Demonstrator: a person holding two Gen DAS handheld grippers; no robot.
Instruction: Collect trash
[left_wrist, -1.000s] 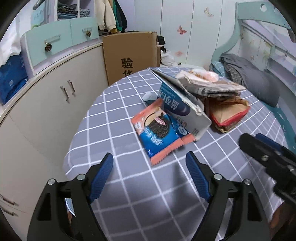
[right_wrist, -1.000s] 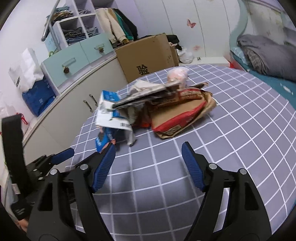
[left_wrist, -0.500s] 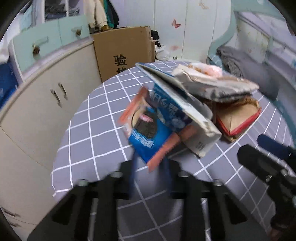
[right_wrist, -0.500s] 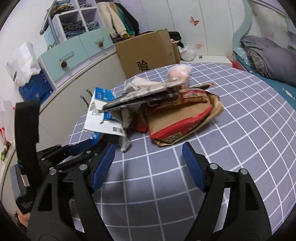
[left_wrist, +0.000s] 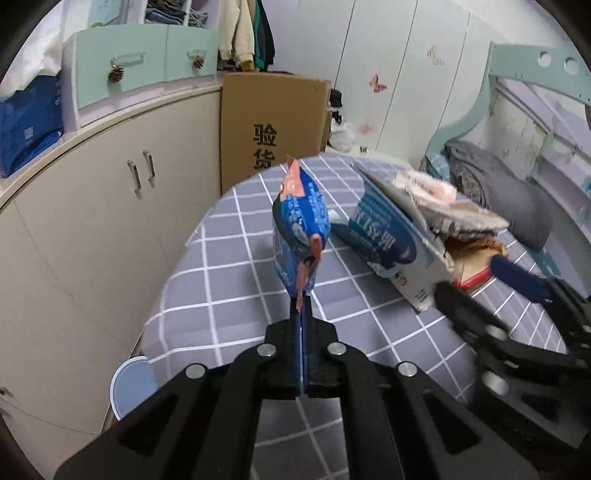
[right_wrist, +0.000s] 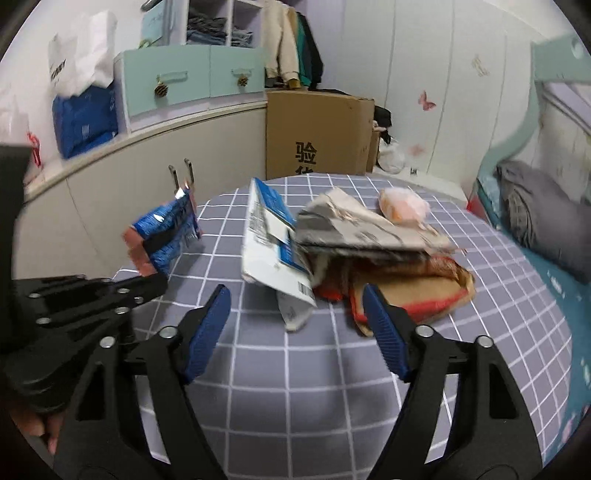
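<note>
Since a second ago our left gripper (left_wrist: 300, 314) has closed its jaws on the blue cookie wrapper (left_wrist: 299, 229) and lifted it off the tabletop (left_wrist: 229, 280), where it hangs upright. Our right gripper (right_wrist: 295, 325) has just been narrowing its jaws; they stand apart with nothing between them, near the white-and-blue carton (right_wrist: 269, 247). Behind that lie crumpled paper (right_wrist: 362, 229) and a brown paper bag (right_wrist: 424, 291).
</note>
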